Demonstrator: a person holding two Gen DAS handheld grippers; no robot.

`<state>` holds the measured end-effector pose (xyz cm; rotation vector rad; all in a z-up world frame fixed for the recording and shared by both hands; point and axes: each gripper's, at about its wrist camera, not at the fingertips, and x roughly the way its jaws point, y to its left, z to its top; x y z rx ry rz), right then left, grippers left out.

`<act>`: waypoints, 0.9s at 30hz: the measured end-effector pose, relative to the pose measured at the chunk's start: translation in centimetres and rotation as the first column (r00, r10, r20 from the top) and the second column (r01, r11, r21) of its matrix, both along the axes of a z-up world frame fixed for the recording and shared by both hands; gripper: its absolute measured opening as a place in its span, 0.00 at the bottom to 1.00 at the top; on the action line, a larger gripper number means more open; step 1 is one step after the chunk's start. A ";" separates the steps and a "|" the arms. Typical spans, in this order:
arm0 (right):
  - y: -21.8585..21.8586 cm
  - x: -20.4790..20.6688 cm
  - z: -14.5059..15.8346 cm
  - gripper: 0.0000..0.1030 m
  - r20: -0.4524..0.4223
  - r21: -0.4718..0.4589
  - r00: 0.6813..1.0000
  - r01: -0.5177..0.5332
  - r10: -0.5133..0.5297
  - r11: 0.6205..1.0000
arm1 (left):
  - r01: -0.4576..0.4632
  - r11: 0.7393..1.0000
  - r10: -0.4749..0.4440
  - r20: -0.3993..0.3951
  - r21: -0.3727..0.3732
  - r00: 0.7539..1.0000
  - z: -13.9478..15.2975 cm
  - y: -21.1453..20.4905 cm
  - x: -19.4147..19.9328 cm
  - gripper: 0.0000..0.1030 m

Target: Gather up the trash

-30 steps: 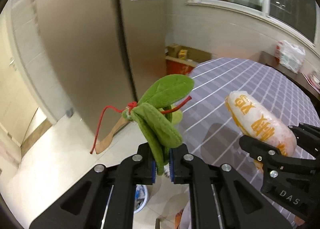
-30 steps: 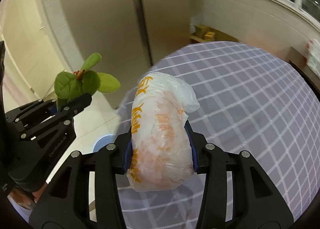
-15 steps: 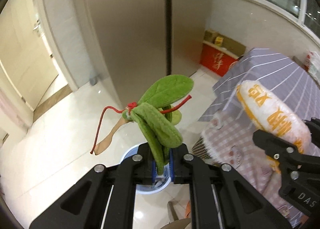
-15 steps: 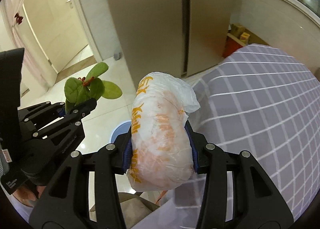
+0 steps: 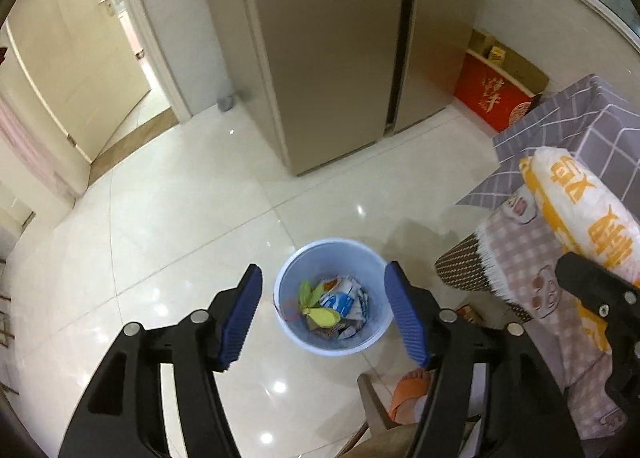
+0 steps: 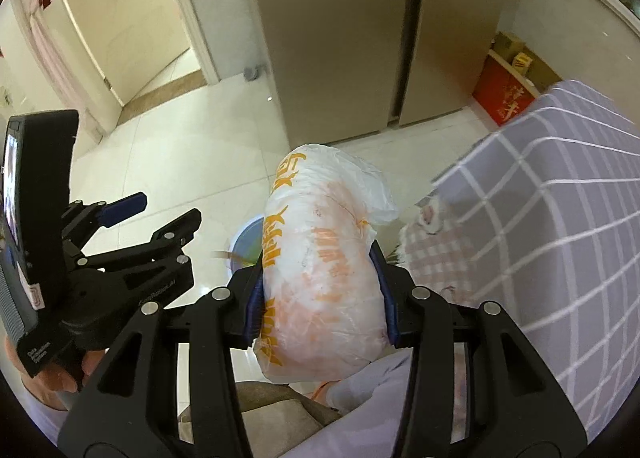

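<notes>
The left hand-held gripper [image 5: 324,314] was opening, empty, over the bin [image 5: 334,300], leaves [image 5: 316,304] seemingly inside. The right hand-held gripper [image 6: 320,290] clamped the bag [image 6: 320,278]; dropping it came next.

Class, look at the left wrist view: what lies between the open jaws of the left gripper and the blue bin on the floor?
Nothing: in the left wrist view the left gripper, its jaws opening, frames the blue bin below across bare air. The green leaf toy already lies inside the bin.

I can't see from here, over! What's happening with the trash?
Left gripper jaws opening, nothing between. Leafy toy in blue bin. Right gripper clamps white plastic bag. Nothing blocks the bin.
</notes>
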<state>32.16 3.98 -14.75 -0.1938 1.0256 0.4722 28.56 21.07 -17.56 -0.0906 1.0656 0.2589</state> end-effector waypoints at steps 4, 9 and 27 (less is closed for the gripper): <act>2.6 0.1 -1.1 0.52 -0.015 0.012 0.998 -0.065 0.065 0.998 | -0.047 0.999 0.047 -0.022 -0.014 0.999 -0.9 2.0 -1.5 0.62; 4.9 -0.9 -1.0 0.75 0.052 0.029 0.991 -0.122 0.121 0.992 | -0.092 0.996 0.092 -0.034 -0.002 0.995 -1.3 3.8 -3.2 0.64; 1.1 -5.7 1.5 0.75 0.086 0.057 0.992 -0.098 0.093 0.994 | -0.083 0.996 0.083 0.007 -0.014 0.996 1.0 0.7 -7.5 0.69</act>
